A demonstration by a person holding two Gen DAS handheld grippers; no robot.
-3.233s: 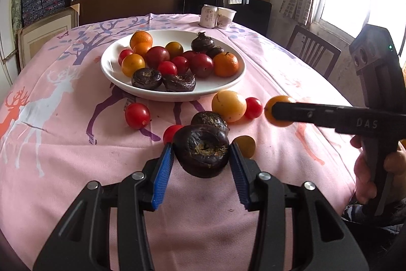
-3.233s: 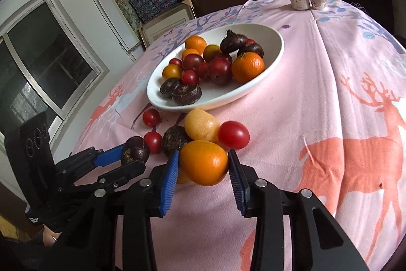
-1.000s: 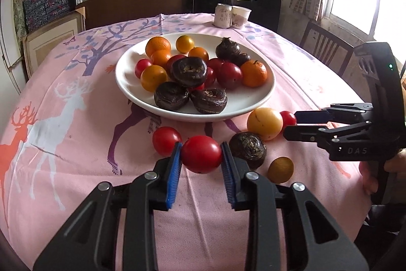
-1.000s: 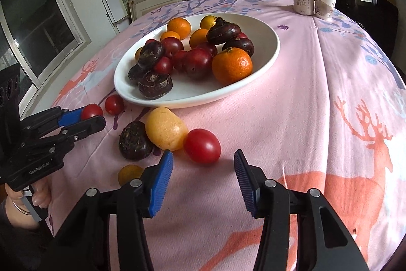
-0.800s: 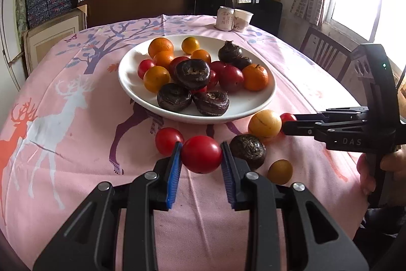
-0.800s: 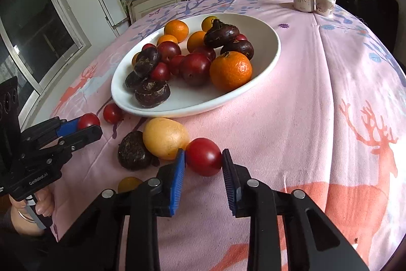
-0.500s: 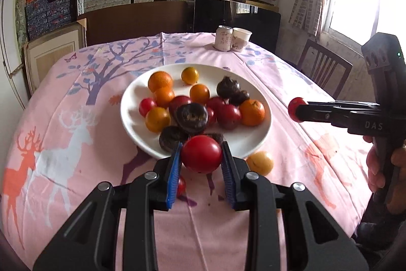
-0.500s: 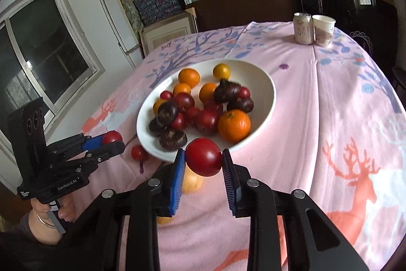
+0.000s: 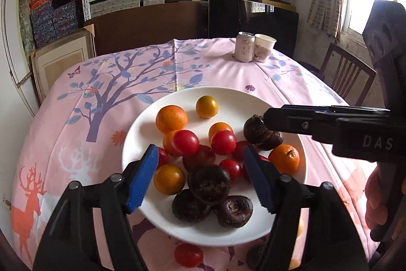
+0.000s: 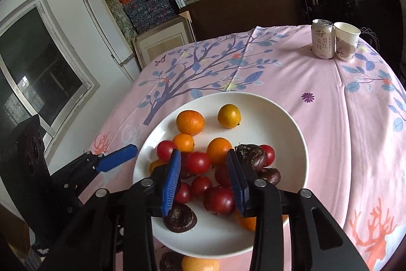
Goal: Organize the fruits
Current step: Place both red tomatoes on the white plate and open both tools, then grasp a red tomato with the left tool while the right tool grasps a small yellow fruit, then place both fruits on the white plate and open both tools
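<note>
A white plate (image 9: 142, 133) on the pink tablecloth holds oranges, red tomatoes and dark round fruits; it also shows in the right wrist view (image 10: 286, 133). My left gripper (image 9: 200, 179) is open and empty above the plate's near side. Two red tomatoes (image 9: 186, 143) (image 9: 223, 142) lie on the pile just beyond it. My right gripper (image 10: 204, 183) is open and empty over the plate, with a red tomato (image 10: 198, 163) lying between its blue pads. It reaches in from the right in the left wrist view (image 9: 265, 116).
A red tomato (image 9: 188, 255) and a dark fruit (image 9: 255, 255) lie on the cloth in front of the plate, as does an orange fruit (image 10: 200, 264). A can (image 9: 244, 46) and paper cup (image 9: 264, 48) stand at the table's far side. A chair (image 9: 347, 78) stands at right.
Both grippers moved over the plate and opened. The red tomatoes they held now lie on the pile in the plate.
</note>
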